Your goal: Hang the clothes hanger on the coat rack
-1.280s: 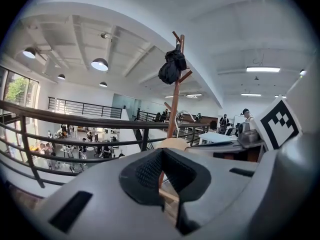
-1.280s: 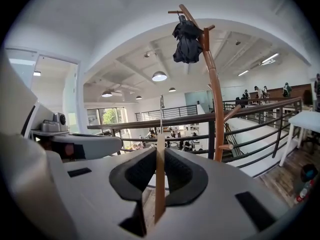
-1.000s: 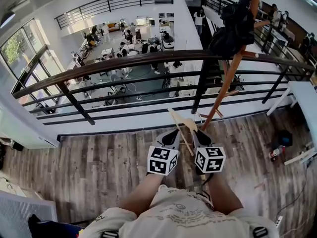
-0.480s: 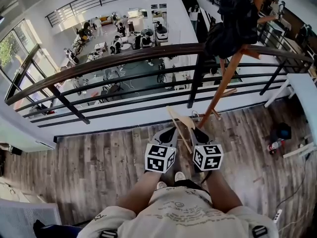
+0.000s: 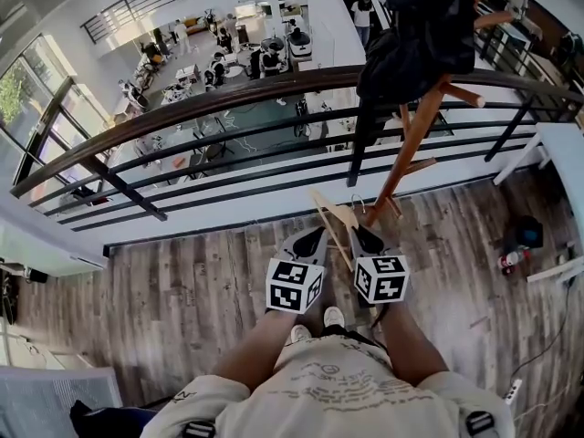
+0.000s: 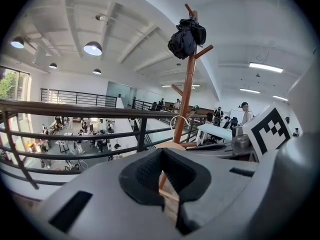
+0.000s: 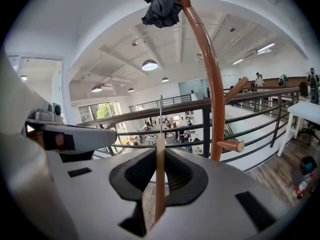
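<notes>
Clothes hanger [image 5: 334,228], pale wood with a wire hook, is held low in front of the person, pinched by both tools at once. The left hand-held gripper [image 5: 310,242] has its jaws pressed onto the wood from the left; the right hand-held gripper [image 5: 363,239] clamps it from the right; the two sit side by side, just apart. In the right gripper view the hanger [image 7: 159,179] shows edge-on as a thin strip standing between the shut pads, its wire rising straight above; in the left gripper view the wood [image 6: 164,184] fills the slot between the jaws and the hook [image 6: 175,121] curls up beyond them. In the head view its long axis runs away from the person and slightly leftward; the hook looks to sit on the far side, toward the rack, though it is small there.

Coat rack [image 5: 412,140] stands beyond, ahead and to the right, its foot near the base of the railing [image 5: 228,99]; the right tool is the nearer one. A bare low peg [image 7: 231,146] juts from the pole, right of and above the jaws; the top of the pole carries a dark garment [image 5: 415,30]. The coming move, as I judge it, is a lift forward and rightward to bring the hook over a free peg.
</notes>
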A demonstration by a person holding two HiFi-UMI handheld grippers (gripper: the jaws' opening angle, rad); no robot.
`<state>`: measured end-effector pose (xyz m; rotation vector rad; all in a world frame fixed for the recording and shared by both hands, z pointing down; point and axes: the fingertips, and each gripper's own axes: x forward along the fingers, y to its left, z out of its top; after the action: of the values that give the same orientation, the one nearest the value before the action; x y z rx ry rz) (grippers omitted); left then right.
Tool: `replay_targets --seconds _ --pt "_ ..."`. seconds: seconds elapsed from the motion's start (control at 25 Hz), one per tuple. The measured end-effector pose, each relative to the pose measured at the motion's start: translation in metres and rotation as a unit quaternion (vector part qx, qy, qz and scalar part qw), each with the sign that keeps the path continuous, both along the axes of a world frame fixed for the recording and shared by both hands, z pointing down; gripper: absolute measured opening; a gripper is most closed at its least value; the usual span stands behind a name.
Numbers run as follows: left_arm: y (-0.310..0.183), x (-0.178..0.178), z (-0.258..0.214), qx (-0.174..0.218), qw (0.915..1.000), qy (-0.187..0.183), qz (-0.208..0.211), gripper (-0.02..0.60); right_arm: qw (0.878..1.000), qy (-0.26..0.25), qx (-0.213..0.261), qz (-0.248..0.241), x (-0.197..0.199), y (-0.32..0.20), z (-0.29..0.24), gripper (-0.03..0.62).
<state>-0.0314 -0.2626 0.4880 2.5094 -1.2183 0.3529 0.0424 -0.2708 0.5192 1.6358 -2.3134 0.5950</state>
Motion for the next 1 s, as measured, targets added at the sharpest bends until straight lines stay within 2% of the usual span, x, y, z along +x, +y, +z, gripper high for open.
replay_targets --seconds 0.56,1.0 --pt "-0.024 -0.001 0.045 -0.048 0.9986 -0.018 -0.009 0.005 0.998 0.001 -0.063 -0.006 0.001 -0.039 0.073 0.048" --pt "-0.028 -0.016 0.069 -0.076 0.9964 -0.03 -0.022 0.005 0.994 0.032 -0.103 0.013 0.015 -0.055 0.135 0.048"
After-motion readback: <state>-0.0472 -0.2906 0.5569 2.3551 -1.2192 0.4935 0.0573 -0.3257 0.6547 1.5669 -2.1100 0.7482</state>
